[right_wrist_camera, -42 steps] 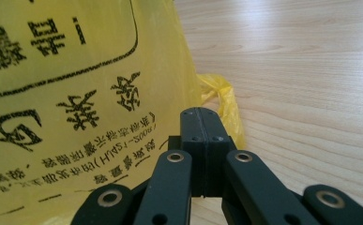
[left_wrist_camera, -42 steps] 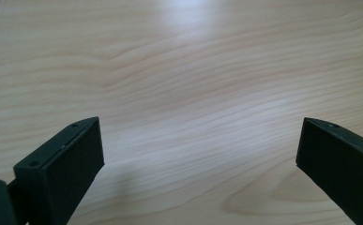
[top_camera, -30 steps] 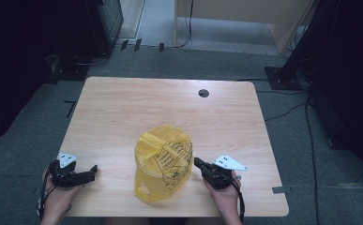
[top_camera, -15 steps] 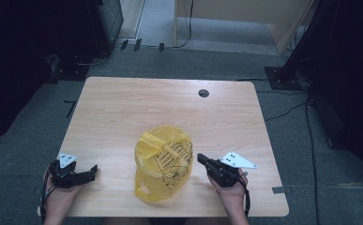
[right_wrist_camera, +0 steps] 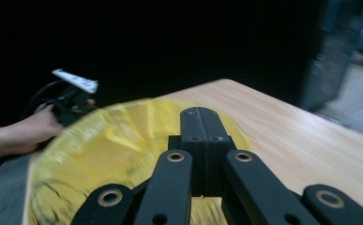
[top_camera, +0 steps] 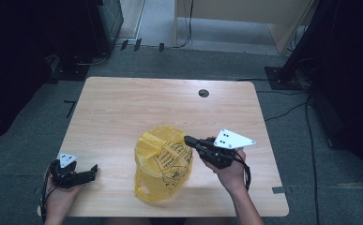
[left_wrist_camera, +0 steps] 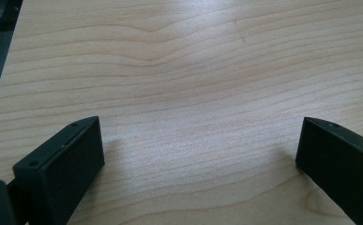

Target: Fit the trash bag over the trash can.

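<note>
right claw (top_camera: 188, 139) sits at the right upper edge of the yellow bag (top_camera: 162, 164), tips pointing left into it; its jaws are clenched together, and the right gripper view shows the bag's yellow film (right_wrist_camera: 123, 154) bunched around them, so it looks pinched on the bag's rim, though the exact pinch is blurred; left claw (top_camera: 94, 169) rests low at the bench's (top_camera: 146, 103) near left corner, well apart from the bag, jaws spread wide over bare wood (left_wrist_camera: 193, 93); right hand is clearly nearer; bag stands puffed near the front middle of the bench, long axis running toward the person, translucent, crinkled, black print on its side, handle cutout at the near end.
</note>
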The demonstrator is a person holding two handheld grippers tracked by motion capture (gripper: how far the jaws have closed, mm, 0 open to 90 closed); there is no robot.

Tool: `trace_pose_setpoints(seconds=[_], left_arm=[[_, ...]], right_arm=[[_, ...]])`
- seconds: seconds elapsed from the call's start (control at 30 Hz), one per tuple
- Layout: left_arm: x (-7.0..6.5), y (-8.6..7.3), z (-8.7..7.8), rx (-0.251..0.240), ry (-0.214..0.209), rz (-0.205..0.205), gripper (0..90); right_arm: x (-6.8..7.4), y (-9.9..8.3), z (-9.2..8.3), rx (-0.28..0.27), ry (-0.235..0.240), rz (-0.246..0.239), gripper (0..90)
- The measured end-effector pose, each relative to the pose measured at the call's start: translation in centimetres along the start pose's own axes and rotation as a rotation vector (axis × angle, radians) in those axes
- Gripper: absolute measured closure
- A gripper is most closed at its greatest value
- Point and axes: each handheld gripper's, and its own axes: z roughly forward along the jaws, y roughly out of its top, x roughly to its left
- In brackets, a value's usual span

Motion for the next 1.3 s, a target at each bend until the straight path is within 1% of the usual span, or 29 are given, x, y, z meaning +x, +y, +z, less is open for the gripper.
trace_pose_setpoints(seconds=[0.13, 0.17, 0.2, 0.23, 0.27, 0.33, 0.37, 0.4, 0.43, 0.47, 0.5, 0.53, 0.57, 0.6, 0.63, 0.67, 0.73, 0.77, 0.8, 0.83, 0.87, 0.93, 0.97, 1.0, 1.03, 1.13, 1.17, 1.27, 1.3], left_arm=[[0.0, 0.0, 0.0, 0.001, 0.0, 0.0, 0.8], [0.0, 0.0, 0.0, 0.001, 0.0, 0.0, 0.8], [0.0, 0.0, 0.0, 0.001, 0.0, -0.001, 0.8], [0.0, 0.0, 0.0, 0.001, 0.0, -0.001, 0.8], [0.0, 0.0, 0.0, 0.0, 0.0, 0.0, 0.8], [0.0, 0.0, 0.0, 0.0, -0.001, 0.002, 0.8], [0.0, 0.0, 0.0, 0.0, -0.001, 0.002, 0.8], [0.0, 0.0, 0.0, 0.0, -0.002, 0.003, 0.8], [0.0, 0.0, 0.0, 0.0, -0.002, 0.003, 0.8], [0.0, 0.0, 0.0, 0.0, -0.002, 0.003, 0.8], [0.0, 0.0, 0.0, 0.0, -0.002, 0.003, 0.8], [0.0, 0.0, 0.0, 0.0, -0.002, 0.003, 0.8], [0.0, 0.0, 0.0, 0.0, -0.002, 0.003, 0.8], [0.0, 0.0, 0.0, 0.0, -0.002, 0.003, 0.8], [0.0, 0.0, 0.0, 0.0, -0.002, 0.003, 0.8], [0.0, 0.0, 0.0, 0.001, -0.002, 0.004, 0.8], [0.0, 0.0, 0.0, 0.0, -0.002, 0.003, 0.8], [0.0, 0.0, 0.0, 0.0, -0.002, 0.003, 0.8], [0.0, 0.0, 0.0, 0.001, -0.002, 0.003, 0.8], [0.0, 0.0, 0.0, 0.0, -0.002, 0.003, 0.8], [0.0, 0.0, 0.0, 0.001, -0.002, 0.003, 0.8], [0.0, 0.0, 0.0, 0.001, -0.002, 0.003, 0.8], [0.0, 0.0, 0.0, 0.001, -0.002, 0.003, 0.8], [0.0, 0.0, 0.0, 0.001, -0.002, 0.003, 0.8], [0.0, 0.0, 0.0, 0.001, -0.002, 0.003, 0.9], [0.0, 0.0, 0.0, 0.002, -0.002, 0.005, 0.8], [0.0, 0.0, 0.0, 0.002, -0.002, 0.005, 0.8], [0.0, 0.0, 0.0, 0.002, -0.002, 0.005, 0.9], [0.0, 0.0, 0.0, 0.002, -0.002, 0.005, 0.9]], right_arm=[[0.1, 1.7, 2.1, 0.024, 0.118, -0.112, 90.0], [0.1, 1.7, 2.1, 0.024, 0.118, -0.112, 90.0], [0.1, 2.3, 3.1, 0.048, 0.182, -0.164, 90.0], [0.1, 2.3, 3.1, 0.048, 0.182, -0.164, 90.0], [0.0, 2.7, 3.8, 0.062, 0.239, -0.207, 90.0], [-0.1, 3.1, 4.7, 0.089, 0.299, -0.264, 90.0], [-0.1, 3.1, 4.7, 0.089, 0.299, -0.264, 90.0], [-0.2, 3.4, 5.5, 0.116, 0.347, -0.322, 90.0], [-0.2, 3.4, 5.5, 0.116, 0.347, -0.322, 90.0], [-0.1, 4.0, 6.3, 0.161, 0.418, -0.388, 90.0], [-0.1, 4.0, 6.3, 0.161, 0.418, -0.388, 90.0], [0.0, 4.2, 6.6, 0.174, 0.439, -0.415, 90.0], [0.2, 4.6, 7.1, 0.195, 0.477, -0.458, 90.0], [0.5, 5.1, 7.7, 0.22, 0.521, -0.522, 90.0], [0.5, 5.1, 7.7, 0.22, 0.521, -0.522, 90.0], [0.9, 5.6, 8.5, 0.262, 0.558, -0.58, 90.0], [1.2, 5.8, 9.1, 0.29, 0.582, -0.619, 90.0], [1.2, 5.8, 9.1, 0.29, 0.582, -0.619, 90.0], [1.3, 5.9, 9.5, 0.311, 0.597, -0.646, 90.0], [1.5, 5.9, 9.9, 0.343, 0.607, -0.677, 90.0], [1.9, 5.9, 10.6, 0.393, 0.624, -0.715, 90.0], [2.4, 5.8, 11.2, 0.446, 0.643, -0.759, 90.0], [2.4, 5.8, 11.2, 0.446, 0.643, -0.759, 90.0], [2.9, 5.6, 11.8, 0.494, 0.645, -0.805, 90.0], [2.9, 5.6, 11.8, 0.494, 0.645, -0.805, 90.0], [3.7, 4.8, 13.0, 0.565, 0.683, -0.833, 90.0], [3.7, 4.8, 13.0, 0.565, 0.683, -0.833, 90.0], [4.3, 3.7, 14.1, 0.648, 0.693, -0.852, 90.0], [4.3, 3.7, 14.1, 0.648, 0.693, -0.852, 90.0]])
